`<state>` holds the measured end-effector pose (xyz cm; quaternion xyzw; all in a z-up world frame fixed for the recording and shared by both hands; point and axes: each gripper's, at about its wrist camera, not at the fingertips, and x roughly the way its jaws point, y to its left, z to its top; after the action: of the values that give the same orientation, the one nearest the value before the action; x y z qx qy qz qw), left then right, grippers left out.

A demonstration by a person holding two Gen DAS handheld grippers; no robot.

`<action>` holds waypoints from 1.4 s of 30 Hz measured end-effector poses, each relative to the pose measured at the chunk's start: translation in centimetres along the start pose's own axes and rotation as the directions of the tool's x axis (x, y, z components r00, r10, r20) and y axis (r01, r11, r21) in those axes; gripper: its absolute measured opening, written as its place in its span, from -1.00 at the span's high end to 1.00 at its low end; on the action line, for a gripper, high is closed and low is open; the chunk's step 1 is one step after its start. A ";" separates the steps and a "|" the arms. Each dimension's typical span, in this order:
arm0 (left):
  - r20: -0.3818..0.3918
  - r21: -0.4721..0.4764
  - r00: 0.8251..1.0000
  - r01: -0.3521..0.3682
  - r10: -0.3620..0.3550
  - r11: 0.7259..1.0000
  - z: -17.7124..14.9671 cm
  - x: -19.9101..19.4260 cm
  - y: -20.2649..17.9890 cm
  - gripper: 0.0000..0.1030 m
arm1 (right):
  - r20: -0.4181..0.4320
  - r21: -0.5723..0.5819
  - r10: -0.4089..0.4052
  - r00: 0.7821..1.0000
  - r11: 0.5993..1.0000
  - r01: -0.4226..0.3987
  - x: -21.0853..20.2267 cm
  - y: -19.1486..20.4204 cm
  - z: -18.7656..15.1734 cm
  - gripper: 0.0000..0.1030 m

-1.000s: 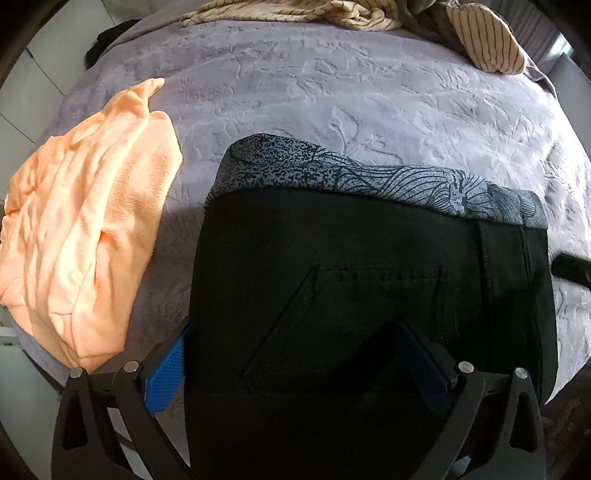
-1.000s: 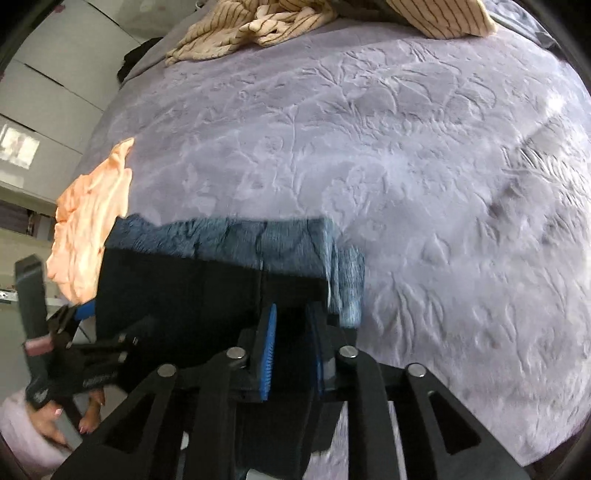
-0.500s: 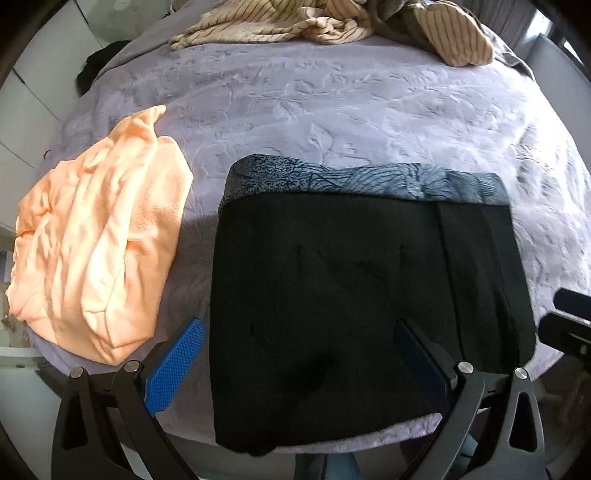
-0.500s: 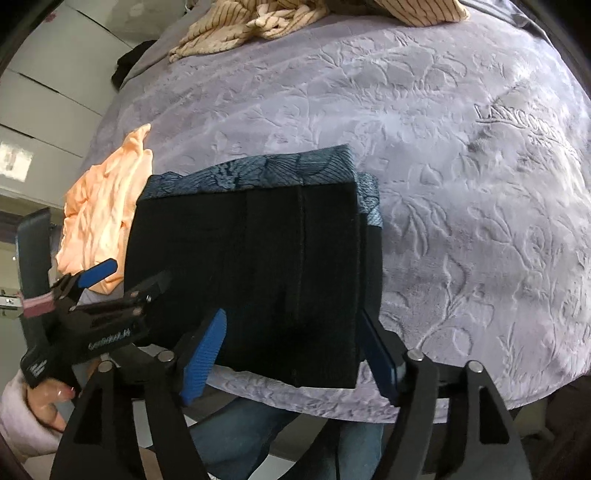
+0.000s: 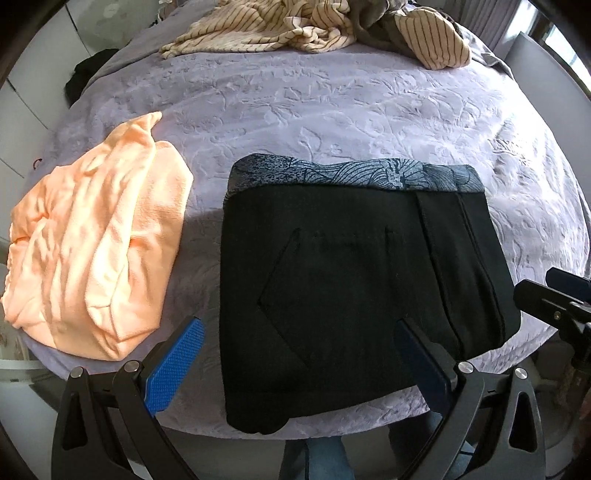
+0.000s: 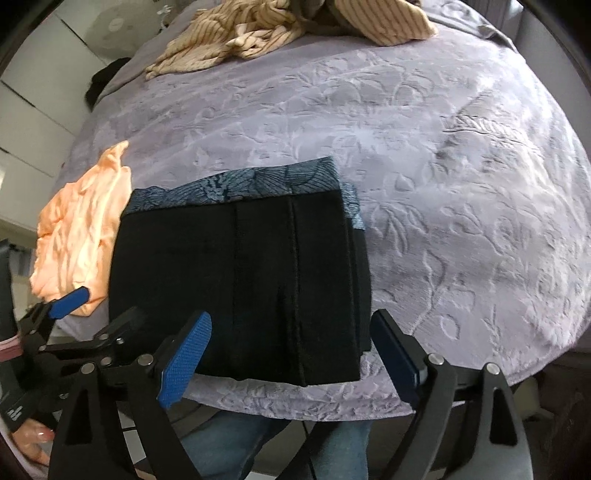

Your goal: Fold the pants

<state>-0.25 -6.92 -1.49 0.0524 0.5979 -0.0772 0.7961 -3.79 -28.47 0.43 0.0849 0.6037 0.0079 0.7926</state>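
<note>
The black pants [image 5: 354,280] lie folded into a flat rectangle near the front edge of the bed, with a blue-grey patterned layer showing along their far edge; they also show in the right wrist view [image 6: 251,273]. My left gripper [image 5: 299,365] is open and empty, held above the pants' near edge without touching. My right gripper [image 6: 291,354] is open and empty, just off the pants' near right corner. The left gripper also shows at the left of the right wrist view [image 6: 70,299].
A folded orange garment [image 5: 96,243] lies left of the pants. Striped beige clothes [image 5: 295,26] are piled at the far side of the lavender embossed bedspread [image 5: 369,110]. The bed's front edge runs just under both grippers.
My right gripper was shut on the pants' edge and has let go and opened. Both grippers have pulled back toward me and up, leaving the folded pants flat on the bed.
</note>
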 end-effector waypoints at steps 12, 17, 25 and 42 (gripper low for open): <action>0.019 0.012 1.000 0.000 0.000 1.000 -0.5 -1.2 0.7 -1.00 | -0.019 0.015 -0.072 0.997 0.997 0.073 -0.8 0.9 -1.7 -0.75; 0.025 0.011 1.000 -0.009 0.009 1.000 -0.7 -1.7 0.9 -1.00 | -0.028 0.030 -0.094 0.995 0.995 0.095 -0.8 1.1 -1.8 -0.75; 0.015 0.009 1.000 -0.020 0.020 1.000 -0.7 -1.7 0.7 -1.00 | -0.044 0.011 -0.115 0.992 0.993 0.116 -0.4 1.2 -1.7 -0.75; -0.010 0.009 0.998 -0.057 0.057 0.998 -0.5 -1.1 -0.9 -1.00 | -0.048 -0.034 -0.152 0.987 0.988 0.150 0.0 0.3 -1.1 -0.75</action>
<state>-1.17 -7.68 -0.54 0.0731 0.5998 -0.0569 0.7947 -4.79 -28.02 0.22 0.0266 0.6281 -0.0407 0.7766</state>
